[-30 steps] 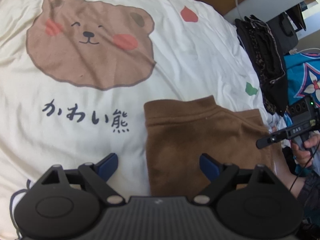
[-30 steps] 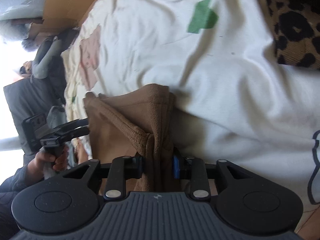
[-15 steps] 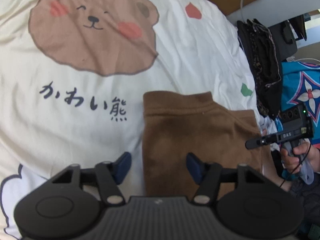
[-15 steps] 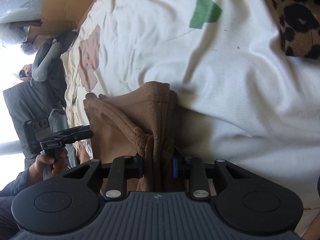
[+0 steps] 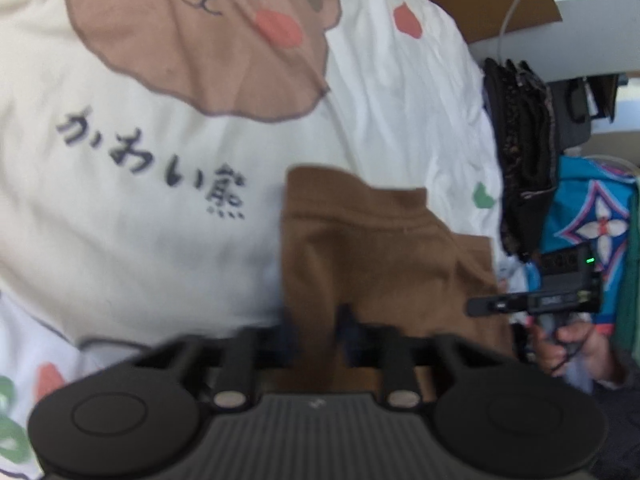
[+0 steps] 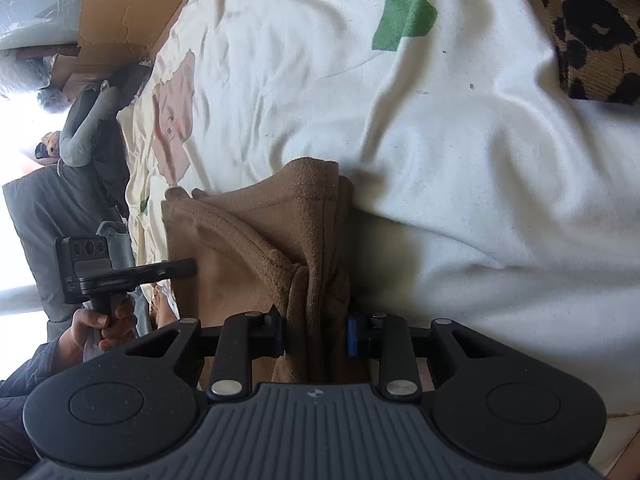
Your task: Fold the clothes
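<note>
Already partly folded, the brown garment [image 5: 376,256] lies on the bear-print bedspread [image 5: 168,216], right hand-held gripper [image 6: 316,332] clamping a bunched edge at six o'clock, left hand-held gripper [image 5: 316,328] closing on the near-left corner, final fold seemingly remaining.

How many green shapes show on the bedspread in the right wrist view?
2: a large one near the top, a small one left of the brown garment; folds may hide others.

Bright daylight; left wrist view motion-blurred, right wrist sharp; blown-out glare left edge; fisheye bending.
</note>
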Action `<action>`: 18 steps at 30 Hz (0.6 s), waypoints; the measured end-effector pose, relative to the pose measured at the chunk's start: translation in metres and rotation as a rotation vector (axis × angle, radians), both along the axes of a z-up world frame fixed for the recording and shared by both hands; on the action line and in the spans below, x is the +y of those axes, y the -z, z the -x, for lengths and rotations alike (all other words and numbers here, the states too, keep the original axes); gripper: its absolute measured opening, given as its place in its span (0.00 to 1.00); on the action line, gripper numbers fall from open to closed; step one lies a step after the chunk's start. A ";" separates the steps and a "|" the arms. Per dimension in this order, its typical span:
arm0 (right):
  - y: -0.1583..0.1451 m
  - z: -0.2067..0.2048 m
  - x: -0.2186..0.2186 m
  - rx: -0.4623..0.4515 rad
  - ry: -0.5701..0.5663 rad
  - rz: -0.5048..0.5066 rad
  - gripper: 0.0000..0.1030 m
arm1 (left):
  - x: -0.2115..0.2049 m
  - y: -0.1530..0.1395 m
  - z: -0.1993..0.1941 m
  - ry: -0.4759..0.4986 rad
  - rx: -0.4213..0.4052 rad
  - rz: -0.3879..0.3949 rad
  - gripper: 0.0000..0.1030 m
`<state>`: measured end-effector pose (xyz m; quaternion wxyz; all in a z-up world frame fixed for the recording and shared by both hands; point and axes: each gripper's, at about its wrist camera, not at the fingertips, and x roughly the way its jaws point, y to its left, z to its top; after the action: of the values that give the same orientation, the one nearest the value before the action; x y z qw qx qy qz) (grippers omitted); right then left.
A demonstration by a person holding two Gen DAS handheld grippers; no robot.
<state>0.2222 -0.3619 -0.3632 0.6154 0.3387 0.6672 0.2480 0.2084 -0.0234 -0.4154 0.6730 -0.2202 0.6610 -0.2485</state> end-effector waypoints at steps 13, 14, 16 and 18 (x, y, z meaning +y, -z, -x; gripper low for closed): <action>0.005 0.003 0.002 -0.002 0.007 -0.012 0.35 | 0.001 0.006 -0.001 -0.002 -0.013 0.079 0.46; 0.006 0.003 0.003 0.001 0.010 -0.015 0.35 | -0.001 0.008 -0.001 0.001 -0.005 0.097 0.46; 0.008 0.002 0.004 0.007 0.020 -0.024 0.35 | -0.004 0.011 0.000 0.007 -0.003 0.117 0.45; 0.009 0.001 0.005 0.009 0.027 -0.030 0.31 | -0.005 0.012 0.000 0.008 -0.012 0.116 0.40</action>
<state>0.2215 -0.3574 -0.3720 0.6104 0.3582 0.6615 0.2480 0.2082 -0.0280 -0.4276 0.6621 -0.2545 0.6422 -0.2906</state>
